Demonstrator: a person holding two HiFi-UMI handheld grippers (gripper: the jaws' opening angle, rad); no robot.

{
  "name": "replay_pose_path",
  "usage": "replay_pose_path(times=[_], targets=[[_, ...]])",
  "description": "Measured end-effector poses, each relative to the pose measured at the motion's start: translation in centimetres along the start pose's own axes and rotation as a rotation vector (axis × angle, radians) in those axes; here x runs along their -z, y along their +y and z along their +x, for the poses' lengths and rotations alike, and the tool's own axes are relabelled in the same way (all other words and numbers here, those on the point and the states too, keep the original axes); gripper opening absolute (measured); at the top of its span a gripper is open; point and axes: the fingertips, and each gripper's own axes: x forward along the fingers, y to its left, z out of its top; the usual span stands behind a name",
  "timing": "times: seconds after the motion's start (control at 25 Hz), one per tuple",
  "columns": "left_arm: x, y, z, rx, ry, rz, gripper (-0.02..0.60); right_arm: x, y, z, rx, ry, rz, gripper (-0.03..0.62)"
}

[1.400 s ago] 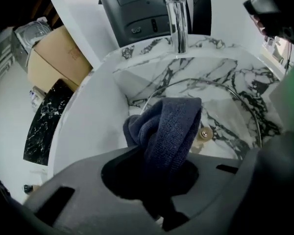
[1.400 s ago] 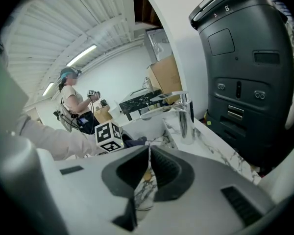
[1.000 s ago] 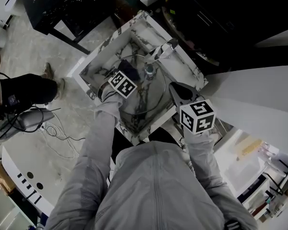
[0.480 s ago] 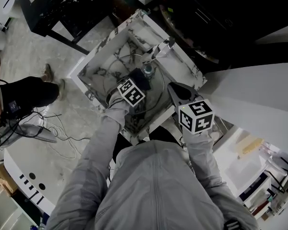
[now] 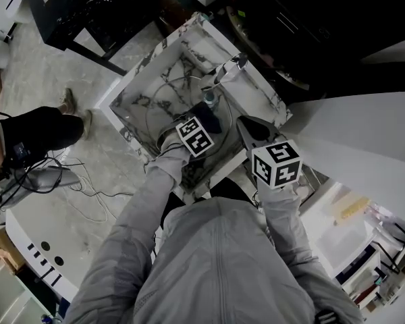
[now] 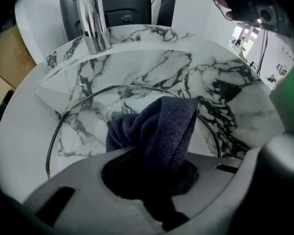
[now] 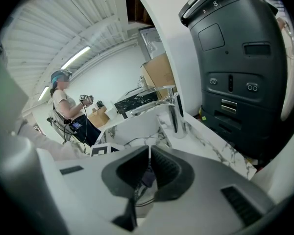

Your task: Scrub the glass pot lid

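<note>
Left gripper clamped a navy cloth against the glass pot lid beneath it; right gripper pinched the lid's rim.

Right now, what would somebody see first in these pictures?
Probably the dark blue cloth, bunched in the left gripper and pushed against a glass lid. The lid lies in a white sink with black marble veins, near a shiny tap.

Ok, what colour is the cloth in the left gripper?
The cloth is dark navy; the left gripper view shows it best.
</note>
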Motion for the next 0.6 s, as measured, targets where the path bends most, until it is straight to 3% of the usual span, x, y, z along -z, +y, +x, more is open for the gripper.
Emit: replay_pose_path(times=[0.24,0.6], targets=[[-0.8,-0.9,0.0,0.044,-0.026,-0.033,0.067,0.1,-0.4,-0.1,0.003,0.000,0.007,0.035],[-3.4,-4.7,-0.2,0.196,-0.116,-0.105,0.067,0.4,-0.3,0.0,0.006,0.010,0.007,0.035]])
